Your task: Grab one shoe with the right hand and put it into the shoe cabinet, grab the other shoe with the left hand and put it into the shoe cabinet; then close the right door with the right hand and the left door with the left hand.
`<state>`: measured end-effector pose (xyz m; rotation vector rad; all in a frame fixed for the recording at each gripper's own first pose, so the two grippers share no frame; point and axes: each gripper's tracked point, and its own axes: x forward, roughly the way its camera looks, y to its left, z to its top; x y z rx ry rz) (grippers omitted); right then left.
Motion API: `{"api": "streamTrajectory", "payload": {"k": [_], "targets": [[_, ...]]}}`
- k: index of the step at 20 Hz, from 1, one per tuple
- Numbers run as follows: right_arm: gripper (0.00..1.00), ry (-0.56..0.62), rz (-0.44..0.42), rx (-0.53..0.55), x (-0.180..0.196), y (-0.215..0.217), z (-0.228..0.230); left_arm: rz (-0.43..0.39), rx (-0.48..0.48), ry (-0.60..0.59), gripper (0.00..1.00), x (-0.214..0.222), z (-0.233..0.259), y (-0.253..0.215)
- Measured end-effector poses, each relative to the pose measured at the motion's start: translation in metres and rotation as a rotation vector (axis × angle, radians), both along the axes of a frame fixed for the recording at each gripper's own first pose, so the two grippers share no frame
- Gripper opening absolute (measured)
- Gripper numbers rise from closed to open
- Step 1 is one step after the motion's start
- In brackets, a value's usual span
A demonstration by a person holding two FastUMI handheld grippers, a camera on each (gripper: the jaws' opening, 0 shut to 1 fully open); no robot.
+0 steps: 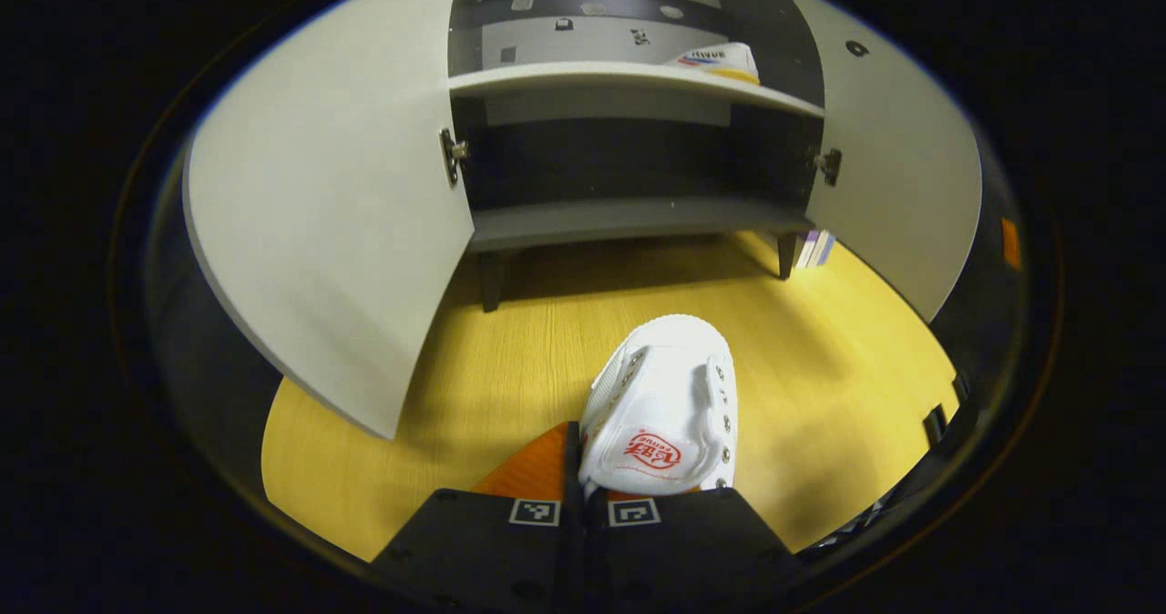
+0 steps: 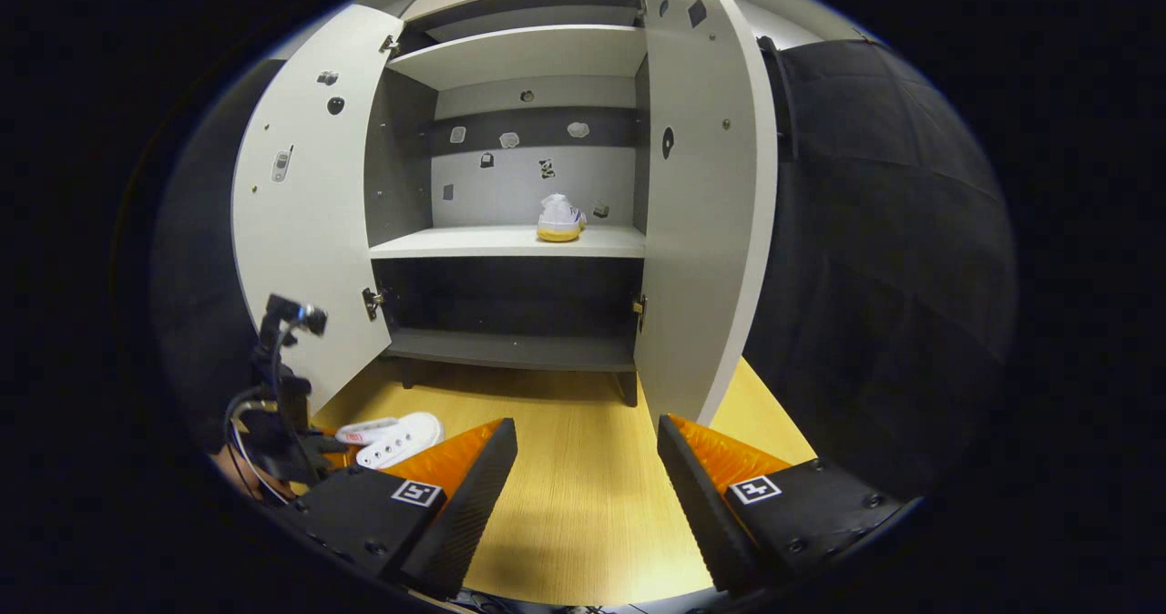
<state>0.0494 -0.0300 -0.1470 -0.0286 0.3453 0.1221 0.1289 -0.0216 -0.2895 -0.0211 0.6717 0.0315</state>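
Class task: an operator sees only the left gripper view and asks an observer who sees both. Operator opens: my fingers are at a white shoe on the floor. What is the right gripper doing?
Observer: The right gripper is open, holding nothing, over the yellow floor before the cabinet.
Operator: I see only a sliver of the shoe on the shelf. How does it sit?
Observer: That shoe stands near the shelf's right end, close to the back wall.
Operator: Is there anything above that shelf?
Observer: Yes, another shelf higher up, with nothing visible on it.
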Motion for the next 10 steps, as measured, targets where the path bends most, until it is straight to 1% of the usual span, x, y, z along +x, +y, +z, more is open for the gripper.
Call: {"api": "streamTrajectory", "payload": {"k": [3,5,7,10], "targets": [[0.98,-0.023,0.017,-0.01,-0.002,-0.006,0.006,0.011,0.0,-0.085,0.05,0.03,0.073,-0.01],[0.98,-0.033,0.019,0.009,0.0,-0.009,0.009,0.03,-0.04,-0.138,0.05,0.054,0.119,-0.017],[0.98,-0.034,0.046,0.03,0.004,-0.004,0.009,0.052,-0.073,-0.184,0.05,0.078,0.165,-0.021],[0.98,-0.041,0.089,0.046,0.011,-0.002,0.01,0.04,-0.047,-0.25,0.05,0.121,0.226,-0.02]]}}
